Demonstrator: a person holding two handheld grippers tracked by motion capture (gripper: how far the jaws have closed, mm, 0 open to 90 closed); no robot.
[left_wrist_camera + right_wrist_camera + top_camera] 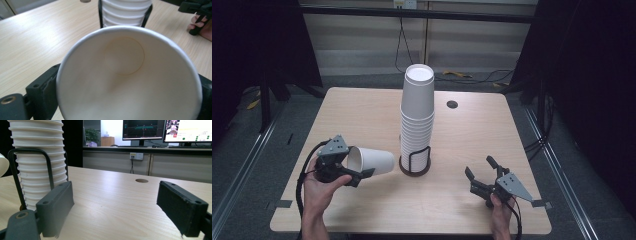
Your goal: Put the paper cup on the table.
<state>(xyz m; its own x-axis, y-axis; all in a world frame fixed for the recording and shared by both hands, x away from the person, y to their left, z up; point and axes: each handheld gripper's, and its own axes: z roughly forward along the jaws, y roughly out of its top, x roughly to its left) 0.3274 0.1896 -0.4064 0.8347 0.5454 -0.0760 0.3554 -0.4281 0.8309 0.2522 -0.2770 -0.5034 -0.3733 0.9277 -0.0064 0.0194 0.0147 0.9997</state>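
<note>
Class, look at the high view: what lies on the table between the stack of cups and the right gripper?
Nothing: bare wooden table separates the stack of cups from the open right gripper, as the high view shows.

One loose cup (371,160); one cup stack (416,117); one holder (415,162)

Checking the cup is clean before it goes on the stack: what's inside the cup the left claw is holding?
Nothing: the cup in the left claw shows a bare white wall and round bottom, faintly shaded. The near part of the inner wall lies below the left claw view's edge, so that part is unseen.
</note>
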